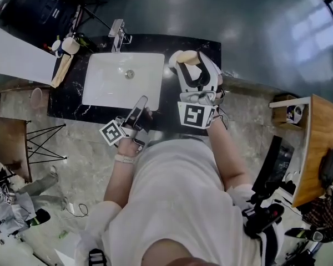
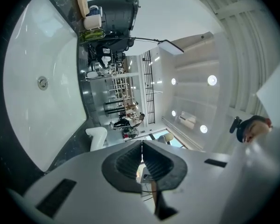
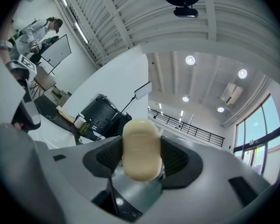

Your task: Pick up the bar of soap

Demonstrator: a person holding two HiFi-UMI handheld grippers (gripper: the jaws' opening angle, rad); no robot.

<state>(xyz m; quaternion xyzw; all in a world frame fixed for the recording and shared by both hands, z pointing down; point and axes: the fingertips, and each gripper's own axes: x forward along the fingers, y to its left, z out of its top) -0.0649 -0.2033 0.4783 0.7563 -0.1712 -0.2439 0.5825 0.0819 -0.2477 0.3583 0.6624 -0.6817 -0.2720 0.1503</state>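
The cream bar of soap [image 3: 141,148] is clamped between the black pads of my right gripper [image 3: 141,157], lifted off the counter and pointing up at the ceiling in the right gripper view. In the head view the soap [image 1: 190,57] sits at the tip of the right gripper [image 1: 191,65], above the black counter [image 1: 194,46] just right of the white sink [image 1: 100,87]. My left gripper [image 1: 141,104] hovers at the sink's near right corner. Its jaws are shut with nothing between them [image 2: 141,158].
A faucet [image 1: 117,36] stands behind the sink, whose drain [image 2: 42,82] shows in the basin. A cup [image 1: 70,45] and a folded cloth [image 1: 61,71] lie at the counter's left end. A wooden table [image 1: 322,143] is off to the right.
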